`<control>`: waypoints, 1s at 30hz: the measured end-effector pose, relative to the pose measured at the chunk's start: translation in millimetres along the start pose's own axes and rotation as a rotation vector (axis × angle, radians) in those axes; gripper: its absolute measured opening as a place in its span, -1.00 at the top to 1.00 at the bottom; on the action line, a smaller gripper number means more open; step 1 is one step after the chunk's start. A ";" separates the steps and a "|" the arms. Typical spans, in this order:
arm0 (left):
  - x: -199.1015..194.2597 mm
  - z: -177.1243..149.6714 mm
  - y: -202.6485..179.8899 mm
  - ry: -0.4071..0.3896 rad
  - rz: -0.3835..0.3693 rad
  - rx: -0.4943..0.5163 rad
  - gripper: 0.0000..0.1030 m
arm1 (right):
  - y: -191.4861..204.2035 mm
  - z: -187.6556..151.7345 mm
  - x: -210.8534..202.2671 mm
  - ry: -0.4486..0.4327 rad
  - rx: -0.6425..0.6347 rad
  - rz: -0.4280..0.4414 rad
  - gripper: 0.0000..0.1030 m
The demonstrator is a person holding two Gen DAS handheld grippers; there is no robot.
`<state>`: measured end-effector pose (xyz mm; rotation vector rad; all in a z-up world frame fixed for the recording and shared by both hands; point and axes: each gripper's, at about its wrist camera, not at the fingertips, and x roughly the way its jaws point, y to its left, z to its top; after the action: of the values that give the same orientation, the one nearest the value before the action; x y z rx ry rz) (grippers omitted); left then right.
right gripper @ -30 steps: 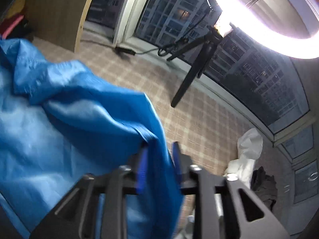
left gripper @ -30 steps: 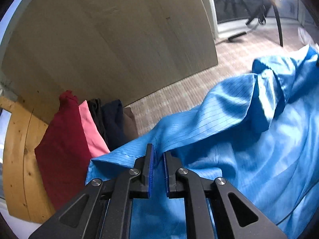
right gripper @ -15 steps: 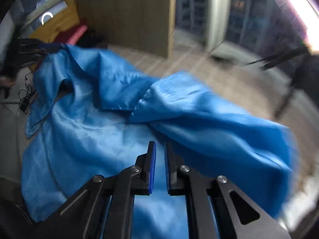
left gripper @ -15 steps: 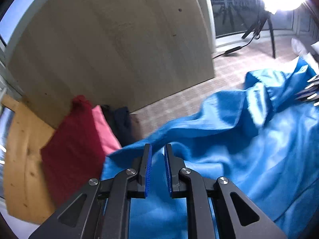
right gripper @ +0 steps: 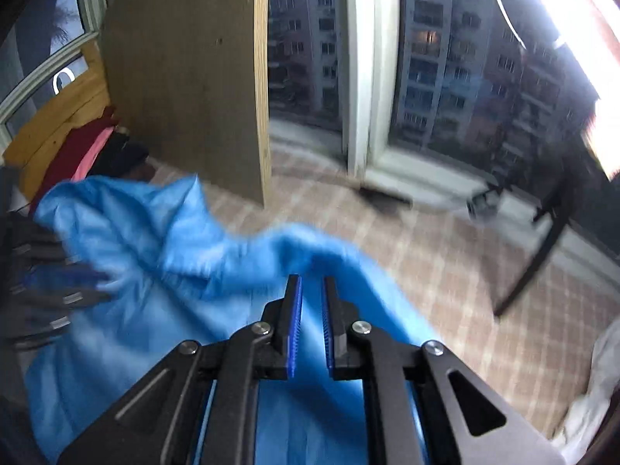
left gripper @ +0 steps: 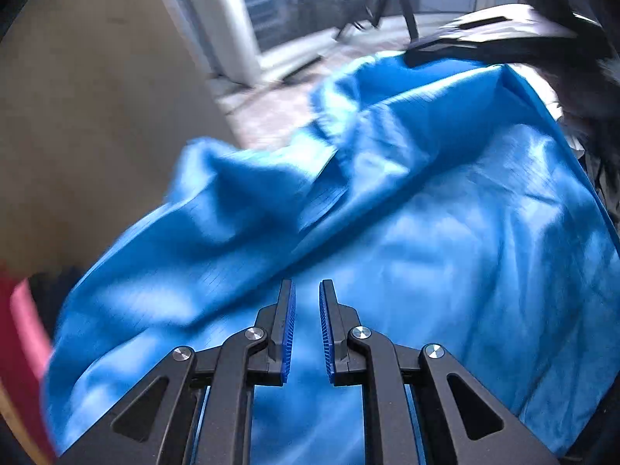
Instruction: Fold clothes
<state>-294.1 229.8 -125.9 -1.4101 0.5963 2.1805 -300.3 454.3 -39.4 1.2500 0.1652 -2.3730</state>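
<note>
A shiny blue garment [left gripper: 426, 213] lies crumpled on the tiled floor, with a thick fold running across its middle. My left gripper [left gripper: 307, 283] hovers over its near part; the jaws stand almost together with a thin slit and nothing between the pads. My right gripper [right gripper: 311, 277] hangs above the garment [right gripper: 155, 240] near its right edge, its jaws likewise nearly touching and empty. In the right wrist view the left gripper's dark fingers [right gripper: 58, 283] show blurred at the left, over the cloth. Both views are motion-blurred.
A tall wooden board [right gripper: 186, 77] stands behind the garment. Folded red, pink and dark clothes [right gripper: 89, 147] are stacked against a wooden bench at the left. A black tripod leg [right gripper: 534, 263] and a white bag [right gripper: 596, 379] are at the right, before large windows.
The left gripper let go of the garment's edge and swung right over the cloth. The right gripper released the blue fabric, closed empty, and turned toward the board and window.
</note>
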 end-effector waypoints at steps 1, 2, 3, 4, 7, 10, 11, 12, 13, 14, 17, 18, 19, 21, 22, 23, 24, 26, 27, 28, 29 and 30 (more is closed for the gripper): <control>11.5 9.9 -0.4 -0.008 0.001 0.000 0.74 | -3.3 -10.4 -4.1 0.033 0.005 0.017 0.79; 22.5 19.9 -0.4 -0.017 0.002 -0.004 0.79 | -8.1 -21.4 -7.8 0.061 0.012 0.033 0.79; 29.9 30.9 3.4 -0.031 0.012 -0.027 0.81 | -13.9 -31.7 -12.1 0.084 0.018 0.036 0.80; 31.4 42.9 12.4 -0.056 0.049 -0.071 0.83 | -21.8 -40.3 -18.0 0.095 0.020 0.009 0.80; 4.3 62.5 44.4 -0.164 0.139 -0.227 0.89 | -57.3 -53.3 -36.2 0.079 0.018 -0.294 0.80; -45.0 57.5 61.3 -0.232 0.157 -0.290 0.84 | -90.6 -63.8 -67.9 0.020 0.145 -0.293 0.79; -61.9 50.9 59.2 -0.237 0.172 -0.270 0.84 | -92.0 -68.5 -81.9 -0.009 0.168 -0.250 0.78; -82.7 38.2 51.3 -0.245 0.201 -0.232 0.84 | -88.5 -75.2 -95.2 -0.026 0.168 -0.225 0.75; -103.2 25.2 43.7 -0.253 0.224 -0.197 0.82 | -81.7 -83.9 -107.5 -0.030 0.157 -0.211 0.64; -121.4 9.0 38.1 -0.253 0.211 -0.187 0.79 | -75.0 -92.5 -118.5 -0.033 0.150 -0.197 0.58; -172.3 -39.8 21.4 -0.249 0.173 -0.165 0.71 | -49.3 -134.2 -153.0 -0.037 0.193 -0.119 0.49; -187.7 -62.3 15.6 -0.241 0.164 -0.166 0.71 | -39.7 -152.1 -166.3 -0.036 0.215 -0.093 0.48; -199.4 -83.7 11.4 -0.232 0.150 -0.167 0.69 | -28.4 -172.9 -179.1 -0.032 0.239 -0.077 0.48; -219.0 -129.1 3.3 -0.214 0.128 -0.176 0.67 | -1.0 -223.0 -204.3 -0.022 0.290 -0.040 0.45; -227.8 -154.4 -1.5 -0.202 0.121 -0.189 0.63 | 10.3 -244.0 -210.2 -0.018 0.308 -0.038 0.37; -233.3 -184.7 -8.4 -0.180 0.113 -0.197 0.57 | 23.7 -268.1 -216.2 -0.006 0.329 -0.051 0.32; -233.8 -210.3 -15.3 -0.156 0.107 -0.200 0.57 | 37.1 -292.2 -222.1 0.006 0.349 -0.064 0.26; -230.6 -256.8 -29.0 -0.120 0.093 -0.214 0.53 | 62.9 -339.6 -232.5 0.031 0.397 -0.083 0.26; -224.8 -282.0 -35.6 -0.091 0.065 -0.240 0.53 | 73.2 -361.1 -233.1 0.045 0.437 -0.072 0.26; -215.2 -306.7 -43.4 -0.049 0.028 -0.272 0.53 | 83.3 -380.3 -232.6 0.060 0.470 -0.069 0.26; -207.3 -320.4 -51.8 -0.027 0.010 -0.274 0.53 | 92.7 -394.2 -229.3 0.077 0.487 -0.084 0.26; -199.5 -334.0 -60.2 -0.005 -0.009 -0.276 0.53 | 102.1 -408.1 -226.1 0.094 0.504 -0.098 0.26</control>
<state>52.6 50.5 -74.1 -1.5388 0.2936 2.3264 162.3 564.0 -84.2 1.6073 -0.3759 -2.5301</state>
